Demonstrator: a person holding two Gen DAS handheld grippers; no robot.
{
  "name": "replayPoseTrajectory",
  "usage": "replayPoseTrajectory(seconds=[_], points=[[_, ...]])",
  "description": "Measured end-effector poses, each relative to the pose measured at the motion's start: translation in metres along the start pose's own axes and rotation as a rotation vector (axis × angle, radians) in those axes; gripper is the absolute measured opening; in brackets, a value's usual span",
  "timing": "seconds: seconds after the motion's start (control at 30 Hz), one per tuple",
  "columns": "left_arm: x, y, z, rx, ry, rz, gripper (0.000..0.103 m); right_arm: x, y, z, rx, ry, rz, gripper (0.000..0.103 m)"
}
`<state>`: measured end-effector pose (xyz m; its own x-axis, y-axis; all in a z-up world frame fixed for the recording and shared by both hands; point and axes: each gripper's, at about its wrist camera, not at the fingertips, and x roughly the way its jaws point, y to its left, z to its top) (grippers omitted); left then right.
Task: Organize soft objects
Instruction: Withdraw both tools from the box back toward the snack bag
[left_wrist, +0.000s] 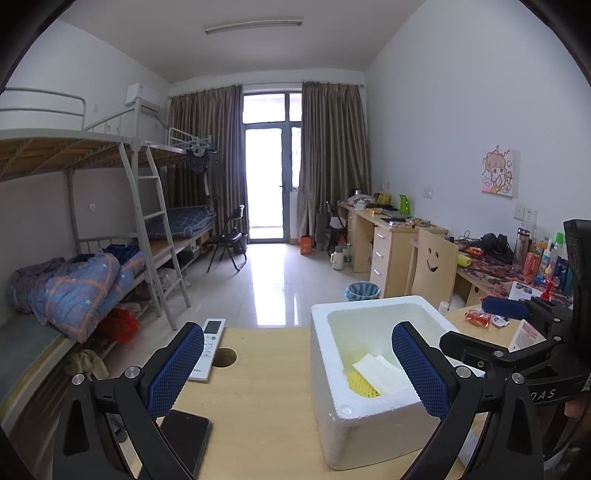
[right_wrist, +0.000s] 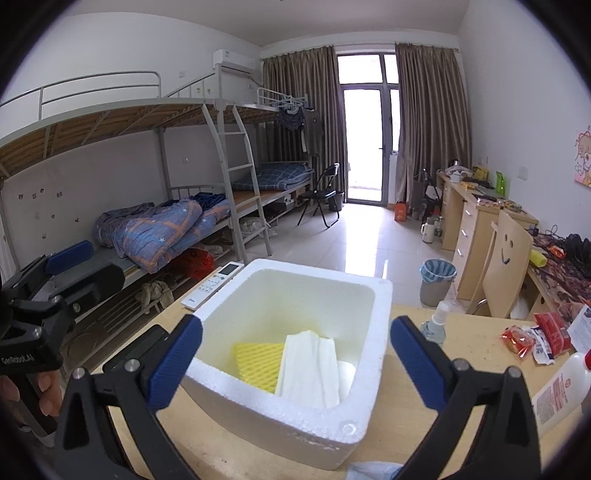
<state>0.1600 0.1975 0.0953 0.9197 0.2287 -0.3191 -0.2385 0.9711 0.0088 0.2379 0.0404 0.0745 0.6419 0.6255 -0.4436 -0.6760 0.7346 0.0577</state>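
A white folded cloth (right_wrist: 310, 365) and a yellow foam net (right_wrist: 258, 360) are lying inside the white foam box (right_wrist: 295, 417), which is sitting on the wooden counter (right_wrist: 461, 369). The right claw (right_wrist: 295, 363) is hanging spread wide over the box, gripping nothing; the left claw (left_wrist: 297, 373) is likewise released and empty. The drop-off step is probably finishing, so the next move calls for finding another soft item. A remote (left_wrist: 208, 347) and phone (left_wrist: 184, 443) are resting nearby; bunk beds (right_wrist: 155, 184) are lining the room behind.
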Motion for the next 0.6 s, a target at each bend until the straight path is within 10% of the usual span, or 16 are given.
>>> replayPoseTrajectory(seconds=[0.6], points=[[-0.049, -0.017, -0.001, 0.012, -0.046, -0.028, 0.102, -0.056, 0.008, -0.006, -0.026, -0.064, -0.029, 0.103]])
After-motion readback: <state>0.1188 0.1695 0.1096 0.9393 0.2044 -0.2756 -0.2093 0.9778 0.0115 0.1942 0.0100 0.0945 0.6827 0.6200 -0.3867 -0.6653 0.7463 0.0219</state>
